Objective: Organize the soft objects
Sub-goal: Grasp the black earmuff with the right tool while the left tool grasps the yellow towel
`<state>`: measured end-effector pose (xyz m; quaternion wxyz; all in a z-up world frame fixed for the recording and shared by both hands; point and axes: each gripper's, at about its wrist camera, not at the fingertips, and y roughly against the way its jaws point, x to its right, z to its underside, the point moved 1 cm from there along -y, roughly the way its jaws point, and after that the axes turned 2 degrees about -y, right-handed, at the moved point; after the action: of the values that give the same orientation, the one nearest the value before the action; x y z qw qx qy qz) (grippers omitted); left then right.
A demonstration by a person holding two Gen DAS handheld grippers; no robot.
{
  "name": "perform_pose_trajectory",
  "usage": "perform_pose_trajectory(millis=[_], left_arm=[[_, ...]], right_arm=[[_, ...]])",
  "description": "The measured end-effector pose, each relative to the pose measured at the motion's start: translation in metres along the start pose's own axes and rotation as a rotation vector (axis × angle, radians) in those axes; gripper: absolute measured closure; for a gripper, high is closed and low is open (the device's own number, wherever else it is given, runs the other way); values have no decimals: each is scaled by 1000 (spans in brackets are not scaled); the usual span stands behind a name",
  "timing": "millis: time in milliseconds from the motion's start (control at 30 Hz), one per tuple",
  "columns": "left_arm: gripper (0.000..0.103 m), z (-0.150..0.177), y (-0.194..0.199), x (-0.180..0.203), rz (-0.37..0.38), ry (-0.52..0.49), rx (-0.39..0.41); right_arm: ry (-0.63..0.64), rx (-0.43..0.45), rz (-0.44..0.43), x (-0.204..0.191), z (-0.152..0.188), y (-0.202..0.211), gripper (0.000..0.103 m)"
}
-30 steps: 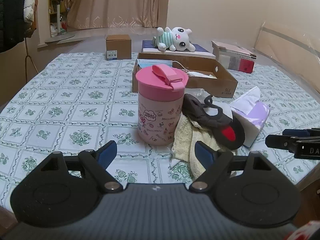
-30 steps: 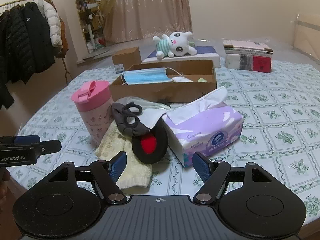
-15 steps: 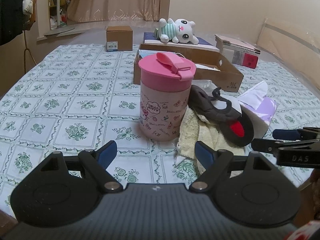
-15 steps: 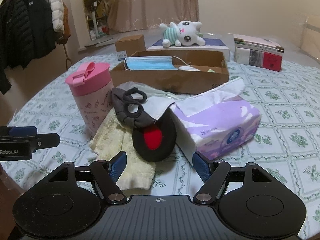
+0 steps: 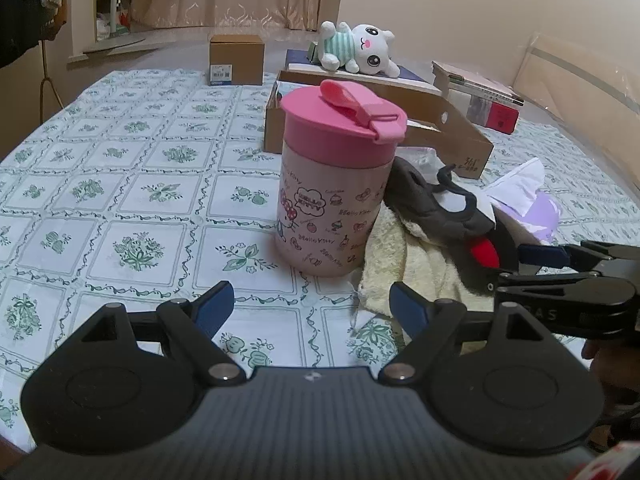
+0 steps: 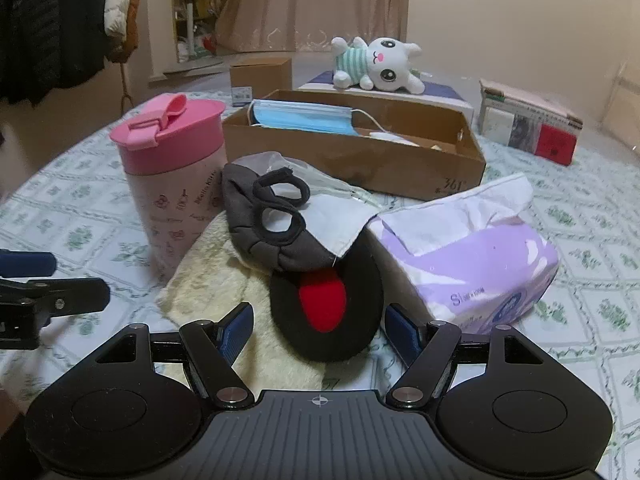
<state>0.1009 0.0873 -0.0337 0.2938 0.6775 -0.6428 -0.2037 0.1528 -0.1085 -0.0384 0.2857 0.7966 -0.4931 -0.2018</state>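
Table (image 5: 120,184): covered in a green floral cloth, it carries everything below.
Cardboard tray (image 6: 360,160): behind the pink cup, with a blue face mask (image 6: 304,120) lying inside.
Tissue pack (image 6: 472,256): purple, well to the right of the pink cup, white tissue sticking out on top.
Pink cup (image 5: 336,184): upright, lid on; my landmark.
Cream towel (image 6: 224,280): crumpled against the pink cup's right side, under the dark pieces.
Grey cloth piece (image 6: 264,216): on the towel, leaning by the pink cup.
Black pad with red patch (image 6: 324,312): in front of the grey piece, right of the cup.
My left gripper (image 5: 310,302): fingers wide, nothing held, low before the pink cup.
My right gripper (image 6: 318,326): fingers wide, empty, either side of the black pad without pressing.
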Motion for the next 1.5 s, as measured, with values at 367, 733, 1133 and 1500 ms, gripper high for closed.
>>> perform_pose_trajectory(millis=[367, 733, 1133, 1500], left_arm=[[20, 2, -9, -4, 29, 9, -13], [20, 3, -14, 6, 90, -12, -44], [19, 3, -45, 44, 189, -55, -80], [85, 3, -70, 80, 186, -161, -99]], right_arm=[[56, 15, 61, -10, 1, -17, 39], [6, 1, -21, 9, 13, 23, 41], [-42, -82, -38, 46, 52, 52, 41], [-80, -92, -24, 62, 59, 52, 41]])
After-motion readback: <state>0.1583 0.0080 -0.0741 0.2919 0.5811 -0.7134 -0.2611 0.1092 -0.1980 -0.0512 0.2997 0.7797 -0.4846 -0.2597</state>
